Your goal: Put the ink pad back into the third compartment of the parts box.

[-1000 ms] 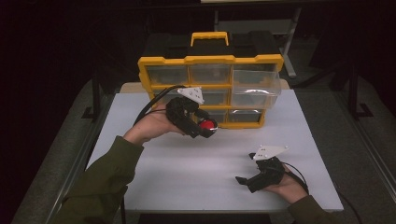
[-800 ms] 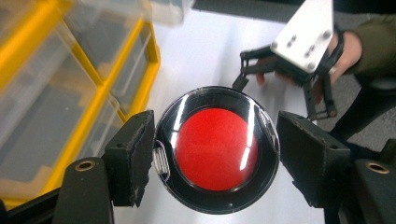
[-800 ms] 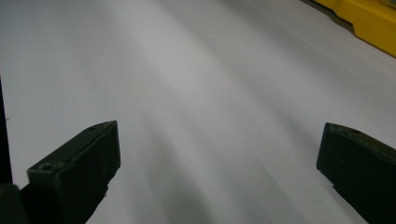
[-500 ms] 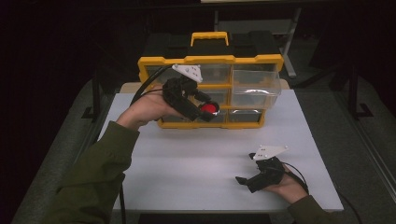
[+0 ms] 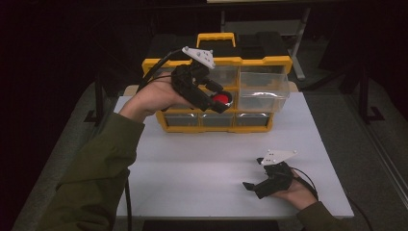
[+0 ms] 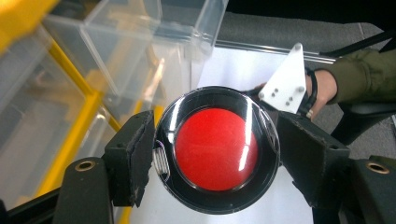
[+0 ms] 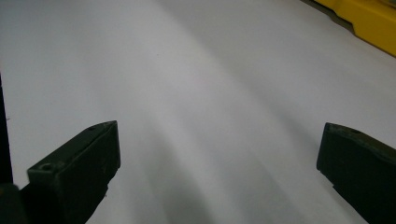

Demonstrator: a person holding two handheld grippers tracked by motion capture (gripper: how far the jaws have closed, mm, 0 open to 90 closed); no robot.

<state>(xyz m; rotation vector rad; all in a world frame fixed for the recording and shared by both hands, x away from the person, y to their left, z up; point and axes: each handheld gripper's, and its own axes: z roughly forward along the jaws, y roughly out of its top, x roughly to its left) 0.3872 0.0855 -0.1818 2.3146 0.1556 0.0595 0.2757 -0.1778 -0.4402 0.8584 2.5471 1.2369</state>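
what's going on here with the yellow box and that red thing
A person works at a white table with a gripper in each hand. The left gripper holds a round black-rimmed red disc between its jaws, raised in front of the yellow drawer organizer, near a clear drawer that is pulled out. The right gripper rests low near the table's front edge, jaws wide apart with nothing between them.

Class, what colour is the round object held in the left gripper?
Red, with a black rim; the left gripper view shows it best.
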